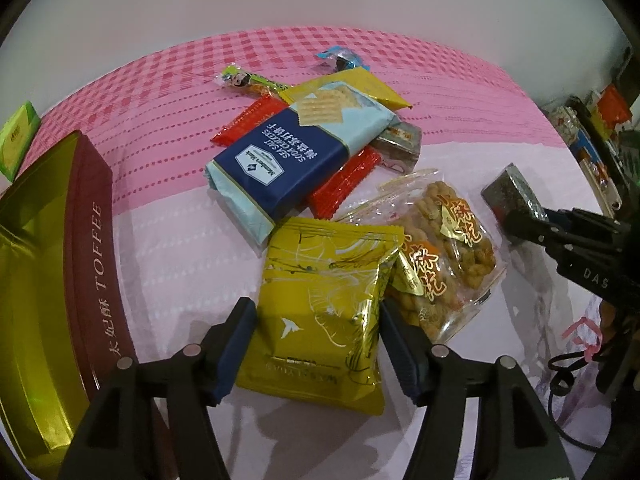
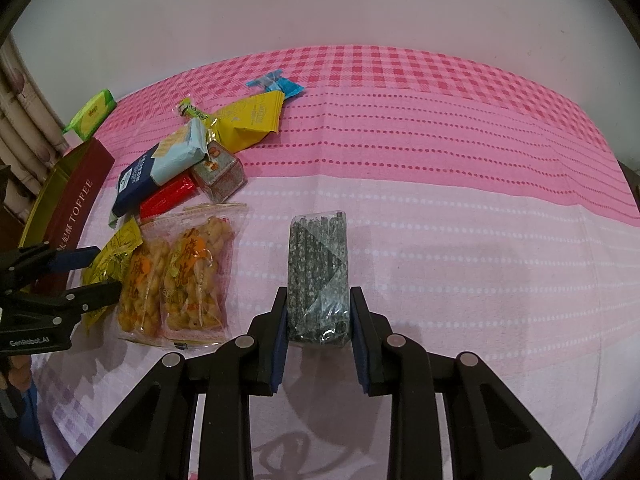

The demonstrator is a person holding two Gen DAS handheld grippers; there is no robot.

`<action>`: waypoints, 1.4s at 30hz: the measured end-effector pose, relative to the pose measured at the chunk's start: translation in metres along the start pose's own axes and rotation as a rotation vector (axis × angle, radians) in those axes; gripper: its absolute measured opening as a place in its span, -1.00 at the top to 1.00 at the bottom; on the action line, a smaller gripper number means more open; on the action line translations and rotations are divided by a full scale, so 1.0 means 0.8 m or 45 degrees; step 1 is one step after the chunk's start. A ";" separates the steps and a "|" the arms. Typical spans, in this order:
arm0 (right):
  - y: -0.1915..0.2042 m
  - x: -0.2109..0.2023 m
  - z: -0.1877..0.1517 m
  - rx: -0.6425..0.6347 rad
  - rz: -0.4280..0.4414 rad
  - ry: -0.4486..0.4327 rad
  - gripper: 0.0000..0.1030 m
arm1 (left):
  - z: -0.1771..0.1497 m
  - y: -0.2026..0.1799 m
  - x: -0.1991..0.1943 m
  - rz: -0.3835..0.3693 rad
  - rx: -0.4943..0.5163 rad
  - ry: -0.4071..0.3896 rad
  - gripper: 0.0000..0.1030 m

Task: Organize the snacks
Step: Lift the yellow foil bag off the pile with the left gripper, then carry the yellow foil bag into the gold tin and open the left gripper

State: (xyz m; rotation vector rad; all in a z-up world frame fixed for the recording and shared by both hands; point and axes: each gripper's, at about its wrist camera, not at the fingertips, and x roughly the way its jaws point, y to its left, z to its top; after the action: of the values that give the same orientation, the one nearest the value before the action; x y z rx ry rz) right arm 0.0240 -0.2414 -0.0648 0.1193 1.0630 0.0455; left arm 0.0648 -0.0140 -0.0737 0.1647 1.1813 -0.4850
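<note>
Far left, the toffee tin (image 1: 96,240) sits open, and what shows of its gold interior looks bare, so by my read the sorting has barely begun. Beside it, the left gripper (image 1: 318,346) hangs over the yellow packet (image 1: 324,320), fingers spread to either side, the packet flat on the surface (image 1: 180,264), not pinched. Just right, two clear bags of fried twists (image 2: 176,280) wait; beyond them the blue cracker pack (image 1: 276,160), red wrappers and small sweets lie heaped. Further right, the right gripper (image 2: 319,320) has its fingers pinching the dark seaweed roll pack (image 2: 319,272). Nearly everything is left to put away.
</note>
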 end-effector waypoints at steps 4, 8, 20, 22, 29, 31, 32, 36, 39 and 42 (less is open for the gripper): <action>0.001 0.000 0.000 -0.004 -0.003 -0.001 0.51 | -0.002 0.003 -0.004 -0.010 -0.018 -0.019 -0.17; 0.001 0.000 0.000 -0.010 -0.008 -0.002 0.51 | -0.006 0.003 -0.006 -0.007 -0.032 -0.031 -0.17; 0.004 0.001 -0.001 -0.023 -0.024 -0.010 0.52 | -0.011 0.004 -0.039 -0.009 -0.063 -0.068 -0.17; 0.005 0.000 -0.002 -0.026 -0.027 -0.012 0.52 | -0.010 0.004 -0.048 0.001 -0.069 -0.083 -0.17; 0.006 0.001 -0.002 -0.027 -0.039 -0.012 0.52 | -0.010 0.015 -0.081 0.045 -0.095 -0.129 -0.17; 0.007 0.002 -0.002 -0.031 -0.044 -0.011 0.52 | -0.011 0.023 -0.089 0.080 -0.106 -0.142 -0.17; 0.007 0.002 -0.002 -0.032 -0.046 -0.011 0.52 | -0.012 0.028 -0.094 0.095 -0.118 -0.148 -0.17; 0.008 0.002 -0.001 -0.037 -0.056 -0.009 0.52 | -0.016 0.063 -0.107 0.184 -0.176 -0.160 -0.17; 0.009 0.003 -0.001 -0.036 -0.059 -0.008 0.53 | -0.025 0.098 -0.112 0.245 -0.249 -0.146 -0.17; 0.010 0.003 -0.001 -0.041 -0.070 -0.006 0.53 | -0.036 0.127 -0.115 0.314 -0.303 -0.132 -0.17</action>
State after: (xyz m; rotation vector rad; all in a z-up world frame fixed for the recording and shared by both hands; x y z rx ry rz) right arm 0.0244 -0.2328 -0.0661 0.0606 1.0603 0.0127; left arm 0.0590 0.1119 -0.0132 0.0777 1.0898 -0.1330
